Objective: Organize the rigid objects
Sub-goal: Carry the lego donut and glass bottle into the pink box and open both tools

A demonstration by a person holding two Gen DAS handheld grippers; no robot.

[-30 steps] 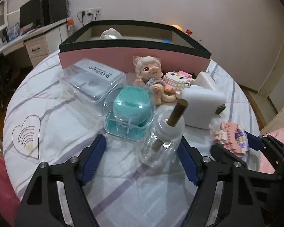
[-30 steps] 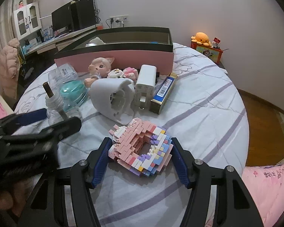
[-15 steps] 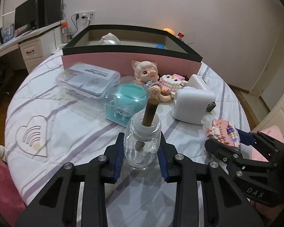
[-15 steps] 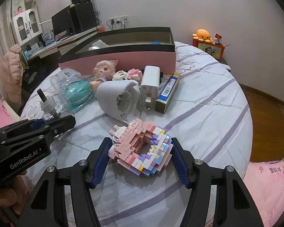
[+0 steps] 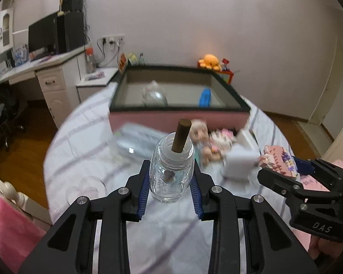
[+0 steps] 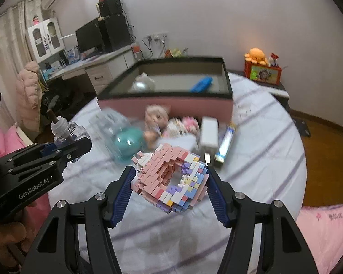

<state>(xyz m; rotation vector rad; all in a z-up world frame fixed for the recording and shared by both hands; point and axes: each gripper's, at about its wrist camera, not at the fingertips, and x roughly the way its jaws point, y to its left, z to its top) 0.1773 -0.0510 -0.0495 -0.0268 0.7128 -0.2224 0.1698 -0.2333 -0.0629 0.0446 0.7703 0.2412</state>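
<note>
Left wrist view is smeared with motion blur: the clear case [image 5: 139, 141] and the doll [image 5: 200, 137] on the striped bedspread [image 5: 80, 141] are hard to read, and the teal item inside its clear cover shows only from the right wrist [image 6: 127, 142]. My left gripper [image 5: 170, 182] is clamped on the glass bottle [image 5: 170, 173], both blue pads pressed to its sides, its brown stick [image 5: 181, 135] poking up. My right gripper [image 6: 169, 182] squeezes the brick donut [image 6: 171, 178] (tilted, its near lower edge cut off by my fingers). The pink box [image 5: 178, 105] sits at the far end, holding a pale blurred toy [image 5: 154, 94] and a blue object [image 5: 204, 97] whose shapes I cannot make out.

Half a second ago both things sat on the bed between my fingers; now each rides clear above the bedspread, and the box interior, which was seen edge-on, opens fully to both cameras.
</note>
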